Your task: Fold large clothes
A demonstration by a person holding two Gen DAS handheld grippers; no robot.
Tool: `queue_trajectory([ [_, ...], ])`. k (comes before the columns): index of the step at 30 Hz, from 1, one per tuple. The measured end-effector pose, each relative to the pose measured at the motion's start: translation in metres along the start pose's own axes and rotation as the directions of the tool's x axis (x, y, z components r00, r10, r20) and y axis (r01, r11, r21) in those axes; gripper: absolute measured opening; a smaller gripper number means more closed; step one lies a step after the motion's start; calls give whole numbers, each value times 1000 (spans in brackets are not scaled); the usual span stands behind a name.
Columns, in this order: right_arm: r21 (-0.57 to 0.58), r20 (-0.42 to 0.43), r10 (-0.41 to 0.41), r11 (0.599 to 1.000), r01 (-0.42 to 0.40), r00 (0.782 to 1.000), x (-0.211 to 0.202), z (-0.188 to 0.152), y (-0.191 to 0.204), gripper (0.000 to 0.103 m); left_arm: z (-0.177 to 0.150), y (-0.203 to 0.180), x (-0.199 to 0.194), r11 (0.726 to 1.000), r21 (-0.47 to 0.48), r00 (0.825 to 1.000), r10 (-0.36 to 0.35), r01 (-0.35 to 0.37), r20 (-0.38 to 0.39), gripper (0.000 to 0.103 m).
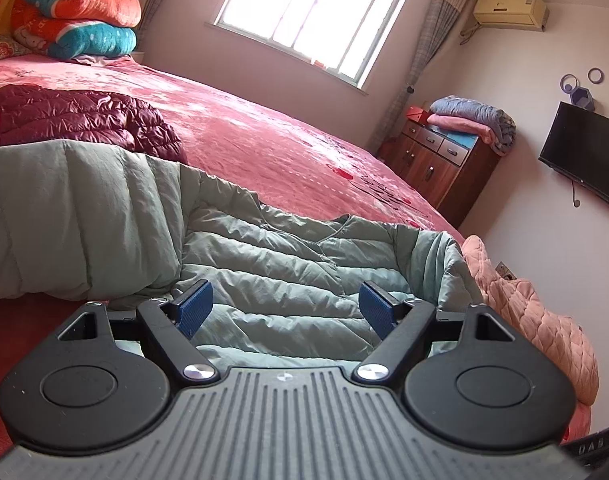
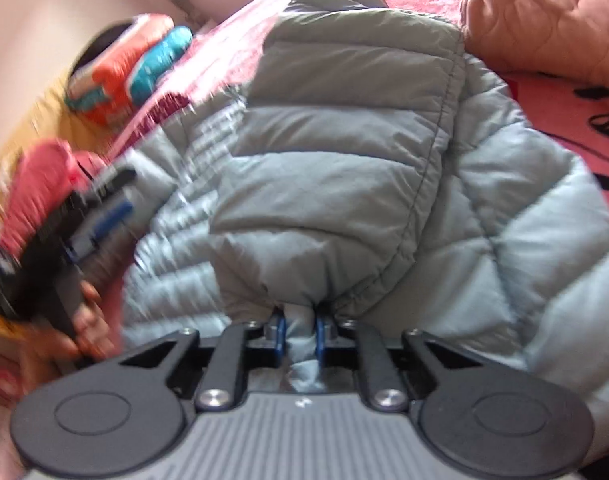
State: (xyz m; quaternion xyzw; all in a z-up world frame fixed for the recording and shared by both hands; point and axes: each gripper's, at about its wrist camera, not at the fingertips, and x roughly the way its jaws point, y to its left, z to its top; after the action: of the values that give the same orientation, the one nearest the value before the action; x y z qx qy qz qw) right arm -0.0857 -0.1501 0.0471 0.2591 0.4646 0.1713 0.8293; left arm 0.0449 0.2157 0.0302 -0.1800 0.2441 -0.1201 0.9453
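A pale green jacket (image 1: 264,264) lies spread on the bed (image 1: 272,148), whose cover is pink with a printed pattern; one sleeve (image 1: 64,216) is folded in across the body, and the neckline faces the far side of the bed; the left gripper (image 1: 286,308) hangs just above the quilted front with its blue pads (image 1: 192,308) standing wide apart and nothing between them; the right gripper (image 2: 300,336) is clamped on a pinch of the jacket's fabric, a bunched fold of the sleeve or hem by the look of it, though the close view makes it hard to say which part; its pads (image 2: 279,334) sit narrow on either side of that fold, and the green quilting swells up right ahead of them; in the right wrist view the left gripper shows blurred at the left edge, held by a hand (image 2: 90,320); a dark red jacket (image 1: 76,120) lies on the bed beyond the green one, near but apart; a peach quilted blanket (image 1: 536,316) hangs over the bed's near corner, just beside the jacket's edge; folded bedding in orange and teal (image 1: 76,12) is stacked at the head of the bed; a wooden cabinet (image 1: 436,160) with folded towels on top stands against the wall under the window (image 1: 316,16).
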Motion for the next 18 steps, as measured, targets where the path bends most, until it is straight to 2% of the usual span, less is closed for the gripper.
queue_trajectory([
  [5,70,57,138,987,-142,989,14,26,13,8,5,9,-4,999,-44,1000,10,-9,19,98],
  [12,-15,158,200,980,-200,967,56,87,55,8,12,20,-7,995,-92,999,28,-25,37,98],
  [18,45,171,263,961,-274,949,108,123,68,8,14,28,-9,991,-125,998,44,-38,42,98],
])
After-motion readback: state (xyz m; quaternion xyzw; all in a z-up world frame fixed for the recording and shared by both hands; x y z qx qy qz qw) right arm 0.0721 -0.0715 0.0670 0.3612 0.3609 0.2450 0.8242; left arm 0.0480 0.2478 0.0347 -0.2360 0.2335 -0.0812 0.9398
